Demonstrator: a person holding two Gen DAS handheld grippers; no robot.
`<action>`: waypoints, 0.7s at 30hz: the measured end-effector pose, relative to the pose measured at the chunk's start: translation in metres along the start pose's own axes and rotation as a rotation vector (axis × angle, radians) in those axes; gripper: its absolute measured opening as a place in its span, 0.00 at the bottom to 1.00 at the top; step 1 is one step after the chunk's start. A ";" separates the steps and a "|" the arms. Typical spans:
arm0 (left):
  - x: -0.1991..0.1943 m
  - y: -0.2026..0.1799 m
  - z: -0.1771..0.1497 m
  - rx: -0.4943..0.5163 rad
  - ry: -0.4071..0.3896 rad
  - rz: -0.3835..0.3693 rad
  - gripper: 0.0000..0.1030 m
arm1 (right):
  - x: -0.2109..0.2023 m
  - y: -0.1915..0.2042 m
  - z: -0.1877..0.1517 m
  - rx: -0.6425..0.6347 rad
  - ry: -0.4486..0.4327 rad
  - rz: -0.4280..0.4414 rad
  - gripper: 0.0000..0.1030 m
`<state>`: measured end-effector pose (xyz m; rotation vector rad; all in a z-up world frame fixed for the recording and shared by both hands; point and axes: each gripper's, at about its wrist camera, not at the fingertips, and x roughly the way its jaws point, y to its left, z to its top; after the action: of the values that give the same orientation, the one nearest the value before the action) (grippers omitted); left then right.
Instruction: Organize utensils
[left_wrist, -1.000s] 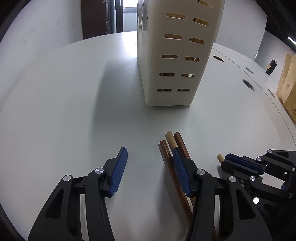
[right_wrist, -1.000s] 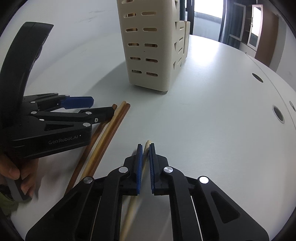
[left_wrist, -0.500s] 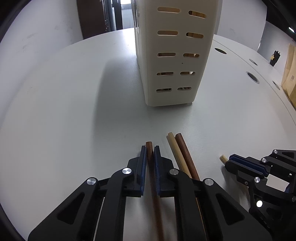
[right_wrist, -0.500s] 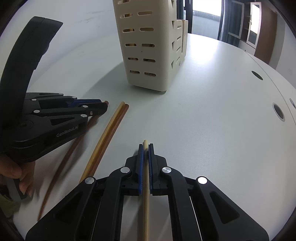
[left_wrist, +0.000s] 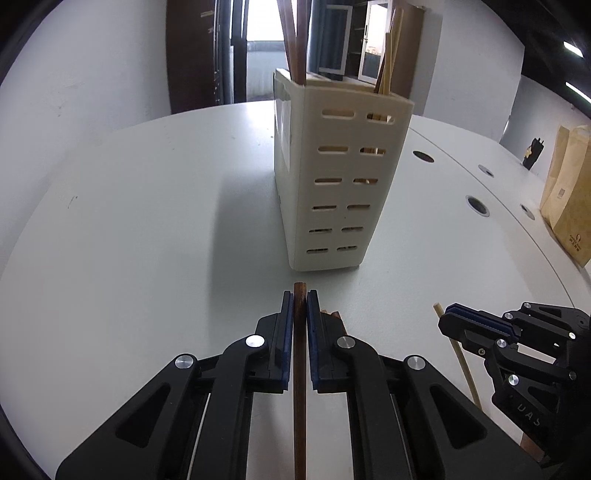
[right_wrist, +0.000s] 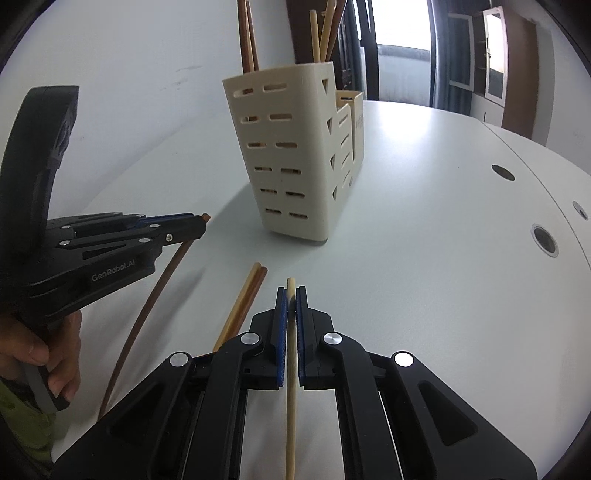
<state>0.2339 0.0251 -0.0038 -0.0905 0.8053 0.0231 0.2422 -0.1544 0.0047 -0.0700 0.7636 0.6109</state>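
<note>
White round table (left_wrist: 147, 221), pale walls (right_wrist: 129, 55), dark wooden doors (left_wrist: 192, 55), bright window (right_wrist: 402, 33)

A dark brown wooden chopstick (left_wrist: 299, 387) and a pale bamboo chopstick (right_wrist: 291, 406) are lifted; two more chopsticks (right_wrist: 242, 301) lie flat before the upright cream slotted plastic holder (right_wrist: 295, 162).

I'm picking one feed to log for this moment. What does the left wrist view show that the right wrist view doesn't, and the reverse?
Only the left wrist view: brown paper bags at the table's right edge.

Only the right wrist view: the person's hand on the left gripper, and a loose chopstick pair.

Both: the cream holder, the dark chopstick in the left jaws, the pale chopstick in the right gripper.
</note>
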 end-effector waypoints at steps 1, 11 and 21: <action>-0.006 0.001 0.001 -0.001 -0.015 -0.002 0.07 | -0.003 0.000 0.002 0.002 -0.011 0.002 0.05; -0.054 0.001 0.019 -0.005 -0.152 -0.002 0.06 | -0.034 0.007 0.031 -0.033 -0.105 0.003 0.05; -0.086 -0.007 0.039 0.025 -0.249 0.022 0.06 | -0.056 0.022 0.068 -0.085 -0.199 0.001 0.05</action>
<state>0.2034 0.0233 0.0856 -0.0540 0.5577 0.0443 0.2412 -0.1456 0.0950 -0.0860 0.5449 0.6409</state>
